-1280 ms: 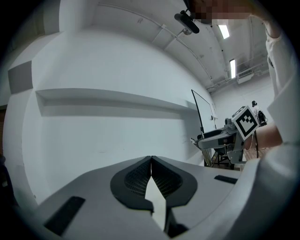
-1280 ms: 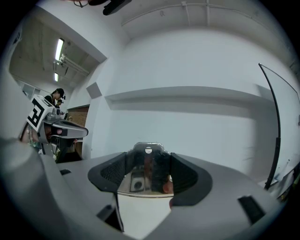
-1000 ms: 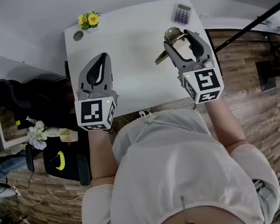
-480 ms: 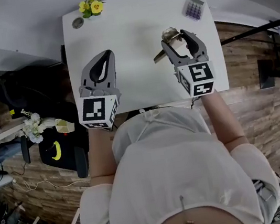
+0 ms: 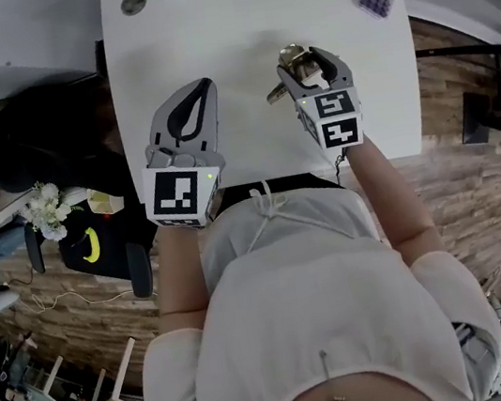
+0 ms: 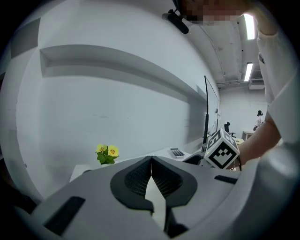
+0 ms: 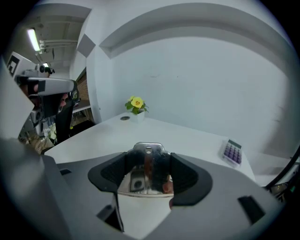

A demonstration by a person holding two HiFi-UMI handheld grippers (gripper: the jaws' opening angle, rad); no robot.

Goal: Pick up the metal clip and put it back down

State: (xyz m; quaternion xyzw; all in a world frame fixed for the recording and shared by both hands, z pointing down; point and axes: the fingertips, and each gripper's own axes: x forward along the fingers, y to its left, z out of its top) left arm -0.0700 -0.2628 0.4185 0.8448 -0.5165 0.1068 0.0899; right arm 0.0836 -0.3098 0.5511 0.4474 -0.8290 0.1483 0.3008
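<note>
Metal clip (image 7: 145, 173) pinched between the pads of the right tongs (image 5: 305, 55), over the white worktop (image 5: 222, 28). Shiny, mirror-bright steel, with a rounded tab on top and a small hole through it. Brassy tint in the head view, one arm poking out to the left. Left tongs (image 6: 151, 164) pressed together on nothing, near the worktop's front edge.

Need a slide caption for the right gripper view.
Right hand-held gripper clamps the metal clip over the white table.
</note>
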